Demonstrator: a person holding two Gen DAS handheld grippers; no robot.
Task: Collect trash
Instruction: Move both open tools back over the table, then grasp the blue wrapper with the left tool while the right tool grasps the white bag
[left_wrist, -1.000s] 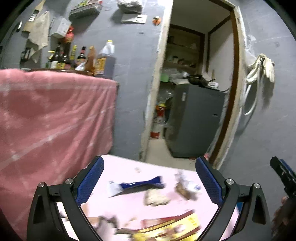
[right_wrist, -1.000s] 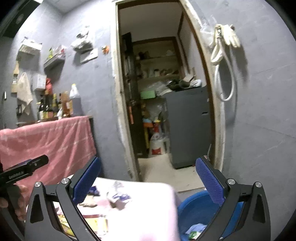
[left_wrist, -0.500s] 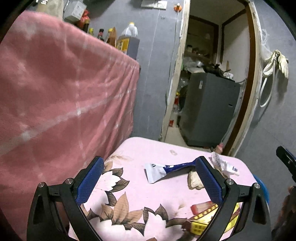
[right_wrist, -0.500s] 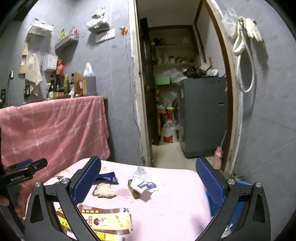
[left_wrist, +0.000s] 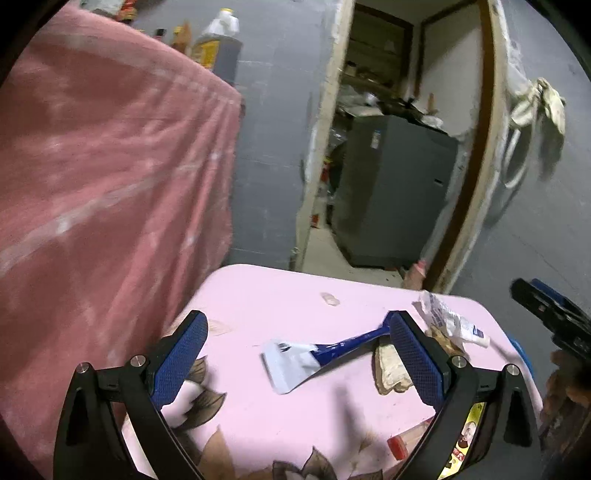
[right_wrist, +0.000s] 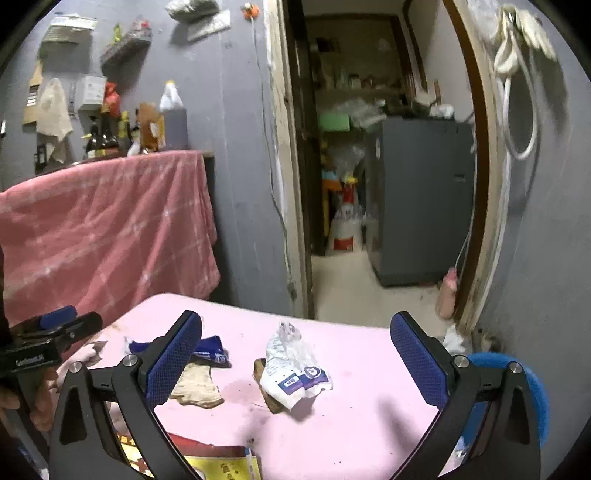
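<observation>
Trash lies on a pink flowered tabletop (left_wrist: 280, 295). A blue and white wrapper (left_wrist: 295, 360) sits between the fingers of my open left gripper (left_wrist: 295, 365), a little ahead of them. A crumpled white packet (right_wrist: 291, 369) lies under my open right gripper (right_wrist: 295, 365), over a brown scrap (right_wrist: 269, 402). A beige torn piece (right_wrist: 197, 387) and the blue wrapper (right_wrist: 210, 352) lie to its left. A red and yellow flat box (right_wrist: 218, 463) is at the near edge. Neither gripper holds anything.
A blue basin (right_wrist: 532, 387) stands on the floor right of the table. A pink cloth (left_wrist: 96, 192) drapes a counter with bottles (right_wrist: 125, 136) at left. An open doorway shows a grey cabinet (right_wrist: 421, 199). A small red cap (left_wrist: 397, 445) lies on the table.
Both grippers have come lower and closer over the table; the trash now lies nearer between their fingers. The left view swung from the counter's bottles down to the tabletop. Both remain open.
</observation>
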